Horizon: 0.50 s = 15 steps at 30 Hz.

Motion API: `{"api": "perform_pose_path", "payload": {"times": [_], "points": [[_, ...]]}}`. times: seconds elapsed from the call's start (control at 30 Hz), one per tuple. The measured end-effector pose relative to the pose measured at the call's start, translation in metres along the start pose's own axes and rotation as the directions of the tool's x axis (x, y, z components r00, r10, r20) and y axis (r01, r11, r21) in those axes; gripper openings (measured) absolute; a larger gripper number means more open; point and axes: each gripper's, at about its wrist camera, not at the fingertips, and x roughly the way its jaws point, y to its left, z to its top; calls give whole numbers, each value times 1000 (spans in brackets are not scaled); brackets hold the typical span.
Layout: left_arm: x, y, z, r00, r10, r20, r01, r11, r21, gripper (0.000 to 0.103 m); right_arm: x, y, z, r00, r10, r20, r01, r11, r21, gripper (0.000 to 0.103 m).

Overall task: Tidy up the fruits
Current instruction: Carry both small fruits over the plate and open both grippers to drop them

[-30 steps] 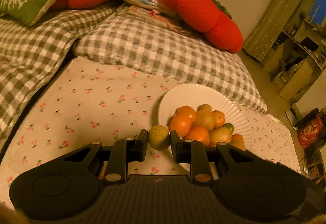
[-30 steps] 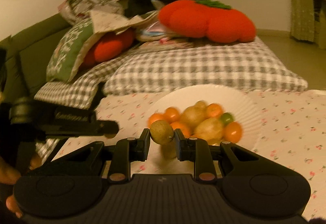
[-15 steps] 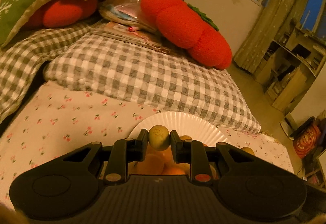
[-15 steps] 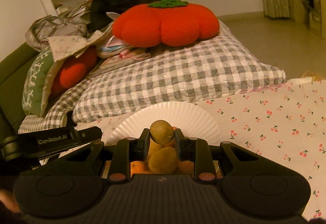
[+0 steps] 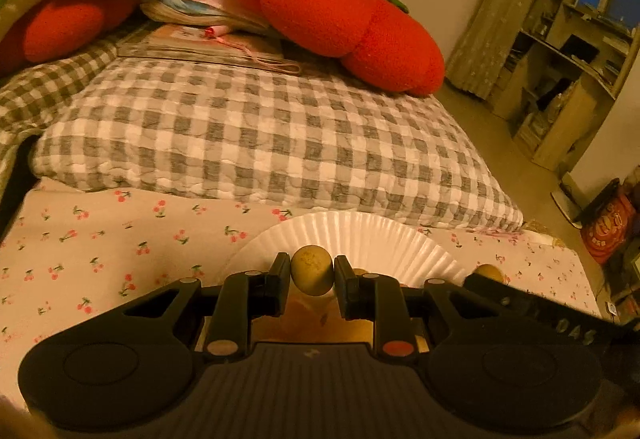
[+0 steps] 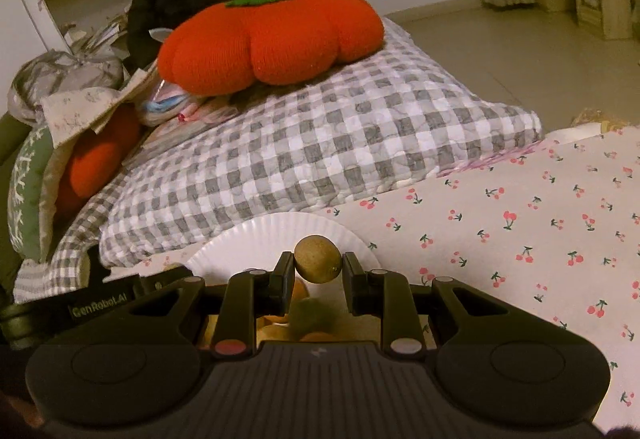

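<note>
My left gripper (image 5: 312, 277) is shut on a small yellow-green fruit (image 5: 311, 274), held over the near part of a white paper plate (image 5: 360, 239). My right gripper (image 6: 317, 265) is shut on a small brown fruit (image 6: 318, 258), also over the white paper plate (image 6: 256, 239). The pile of fruits on the plate is mostly hidden under both grippers; some orange and green ones show below the right gripper (image 6: 310, 313). The right gripper with its fruit shows at the right of the left wrist view (image 5: 490, 273). The left gripper shows at the left of the right wrist view (image 6: 100, 303).
The plate lies on a cherry-print sheet (image 5: 100, 239), also in the right wrist view (image 6: 520, 231). Behind it is a grey checked pillow (image 5: 256, 139) with a red tomato cushion (image 5: 340, 15) on it. More cushions lie at the left (image 6: 36, 179).
Both grippers have moved forward over the plate with their fruits still held. The fruit pile has slid from ahead of the fingers to beneath them.
</note>
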Motion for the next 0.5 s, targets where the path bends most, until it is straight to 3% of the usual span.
{"api": "perform_pose_path", "payload": {"times": [0.5], "points": [[23,-2,-2,998,3,-59,-2,1000,19,11,20,0,-4,999,-3,-47,2,1000,-25,23]]}}
